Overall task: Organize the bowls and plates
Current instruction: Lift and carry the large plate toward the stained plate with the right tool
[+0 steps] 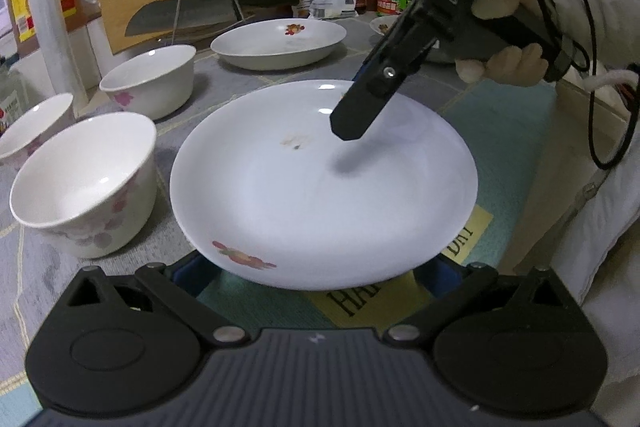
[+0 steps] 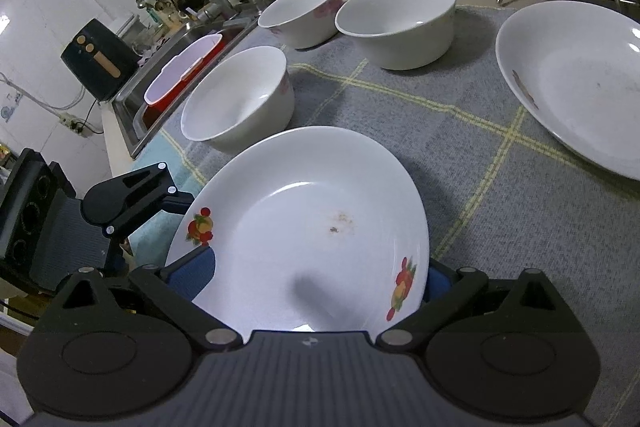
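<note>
— White ceramic plate with red fruit decals point(image 1: 324, 183): where is it?
— Over the grey checked cloth point(image 2: 472, 147), beside three white bowls point(image 1: 86, 183).
— Grippers?
— Left gripper point(image 1: 320, 267) and right gripper point(image 2: 316, 275) spread wide around its rim; grip unclear.

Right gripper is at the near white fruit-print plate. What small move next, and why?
Probably close the right gripper on the rim of the white fruit-print plate: its jaws stand open, one finger over the plate's inside, the other apparently beneath the rim, so nothing grips it yet.
</note>
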`<state>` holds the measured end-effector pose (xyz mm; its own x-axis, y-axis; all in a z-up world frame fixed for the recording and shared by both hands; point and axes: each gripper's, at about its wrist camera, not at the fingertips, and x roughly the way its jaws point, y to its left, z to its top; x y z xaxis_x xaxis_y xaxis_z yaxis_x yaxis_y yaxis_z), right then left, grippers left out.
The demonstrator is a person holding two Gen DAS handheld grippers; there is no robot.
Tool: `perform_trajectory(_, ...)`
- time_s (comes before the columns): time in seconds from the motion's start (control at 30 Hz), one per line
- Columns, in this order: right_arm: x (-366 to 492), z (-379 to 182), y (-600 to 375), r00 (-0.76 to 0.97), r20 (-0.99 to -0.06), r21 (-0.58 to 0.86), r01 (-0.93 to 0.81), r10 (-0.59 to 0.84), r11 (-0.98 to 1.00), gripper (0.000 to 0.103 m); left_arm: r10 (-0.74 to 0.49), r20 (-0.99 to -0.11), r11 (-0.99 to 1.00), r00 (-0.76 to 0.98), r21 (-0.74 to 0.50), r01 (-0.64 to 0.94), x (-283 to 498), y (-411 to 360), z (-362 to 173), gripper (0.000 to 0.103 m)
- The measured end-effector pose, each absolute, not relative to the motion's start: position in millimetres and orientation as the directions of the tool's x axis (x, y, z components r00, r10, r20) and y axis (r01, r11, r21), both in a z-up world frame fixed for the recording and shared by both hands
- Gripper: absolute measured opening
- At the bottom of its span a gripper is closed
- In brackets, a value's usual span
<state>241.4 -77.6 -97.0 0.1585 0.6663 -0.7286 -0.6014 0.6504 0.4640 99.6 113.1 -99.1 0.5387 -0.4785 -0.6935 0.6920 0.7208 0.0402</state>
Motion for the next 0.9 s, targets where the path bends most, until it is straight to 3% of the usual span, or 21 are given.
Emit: perform_trajectory(0.9,235,-73,-88,0.173,-0.742,0.423,-0.629,0.648,0.652,0.103,-0.475,-0.689,0.725,0.547,0.046,0.687,101,101,-78,0.102)
